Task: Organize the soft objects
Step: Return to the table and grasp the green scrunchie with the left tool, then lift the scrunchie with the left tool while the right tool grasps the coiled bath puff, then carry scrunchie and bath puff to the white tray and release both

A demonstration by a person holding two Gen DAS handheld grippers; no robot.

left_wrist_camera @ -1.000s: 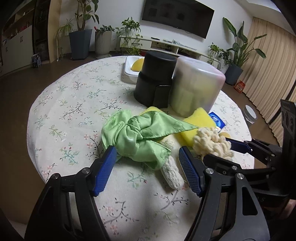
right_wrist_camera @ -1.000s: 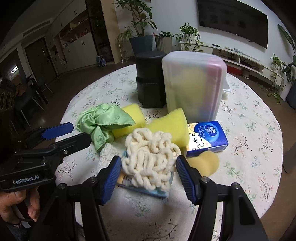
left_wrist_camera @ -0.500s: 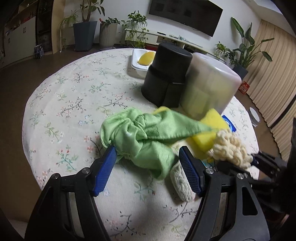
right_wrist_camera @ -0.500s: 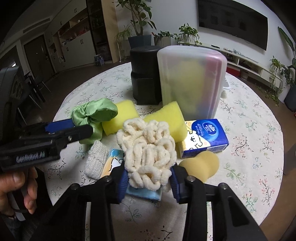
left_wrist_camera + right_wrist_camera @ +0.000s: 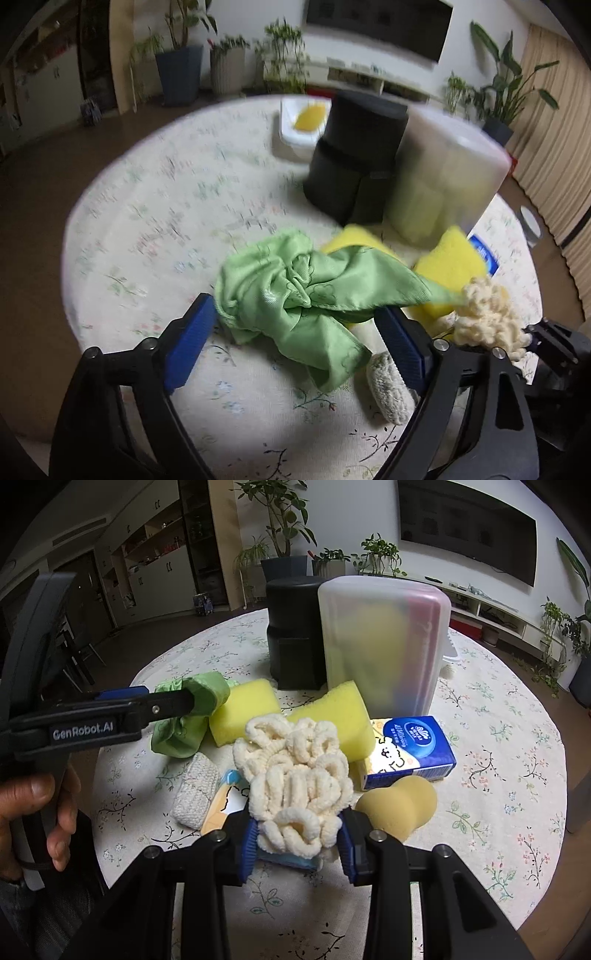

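Round floral tabletop (image 5: 509, 716) in a living room — right gripper (image 5: 297, 840) pinches the cream chenille cloth (image 5: 295, 775); left gripper (image 5: 295, 343), spread, flanks the green cloth (image 5: 306, 295).

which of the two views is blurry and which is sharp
Left wrist view: motion-smeared, tablecloth pattern and black container streaked, green cloth soft. Right wrist view: sharp, tissue pack print and cream chenille bundle crisp; both bend at fisheye edges.

Dim indoor light, left wrist view motion-blurred, right wrist view sharp, fisheye bending, dark corners
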